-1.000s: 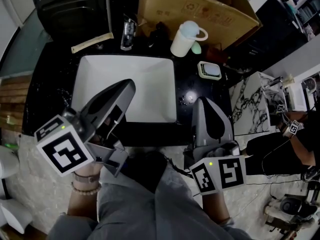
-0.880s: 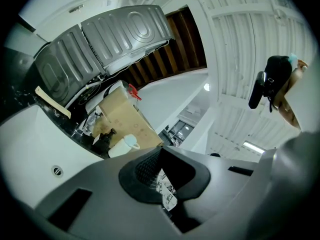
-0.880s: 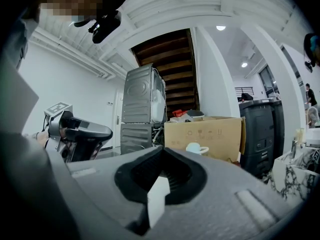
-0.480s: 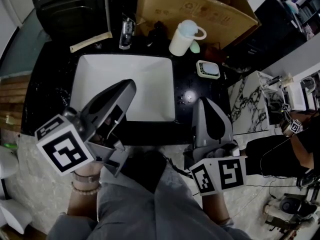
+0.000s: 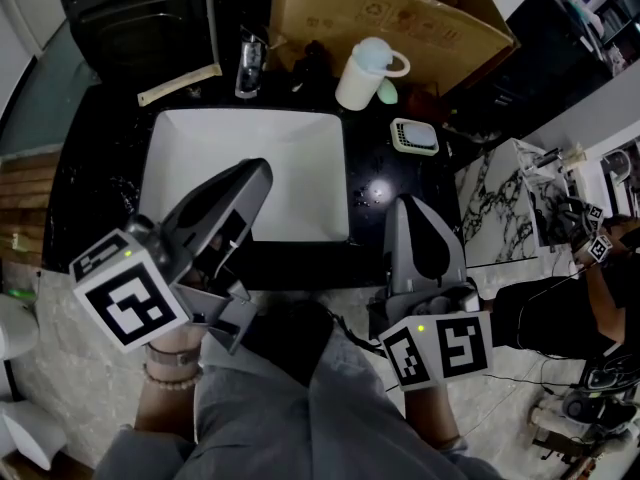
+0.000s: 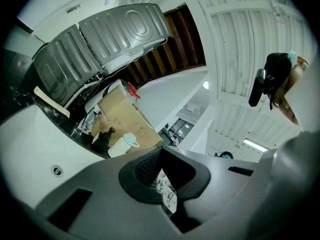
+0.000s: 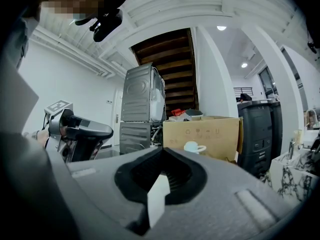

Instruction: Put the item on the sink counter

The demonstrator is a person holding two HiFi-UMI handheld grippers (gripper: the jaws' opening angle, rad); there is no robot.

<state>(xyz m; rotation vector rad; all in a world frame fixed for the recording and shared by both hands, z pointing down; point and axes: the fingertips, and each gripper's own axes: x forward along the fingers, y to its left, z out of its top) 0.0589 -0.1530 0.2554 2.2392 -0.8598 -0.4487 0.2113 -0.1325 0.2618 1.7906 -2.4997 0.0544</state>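
Note:
My left gripper [image 5: 262, 168] is shut with nothing in it, its tip over the front left of the white sink basin [image 5: 300, 138]. My right gripper [image 5: 405, 200] is shut and empty too, held level above the front of the black counter [image 5: 395, 168] just right of the basin. In the left gripper view [image 6: 160, 151] and the right gripper view [image 7: 162, 151] the jaws meet with nothing between them. At the back of the counter stands a white mug with a pale blue lid [image 5: 365, 73], and a small soap dish [image 5: 416, 138] lies to its right.
A faucet [image 5: 249, 63] stands behind the basin, with a beige stick [image 5: 180, 83] lying to its left. A cardboard box [image 5: 400, 18] leans behind the mug. A dark appliance [image 5: 140, 8] is at the back left. A marble-patterned surface [image 5: 495, 208] adjoins the counter's right side.
Neither gripper has moved or opened. The head view has shifted slightly, so the counter items sit a little further left. A person at the far right edge has moved.

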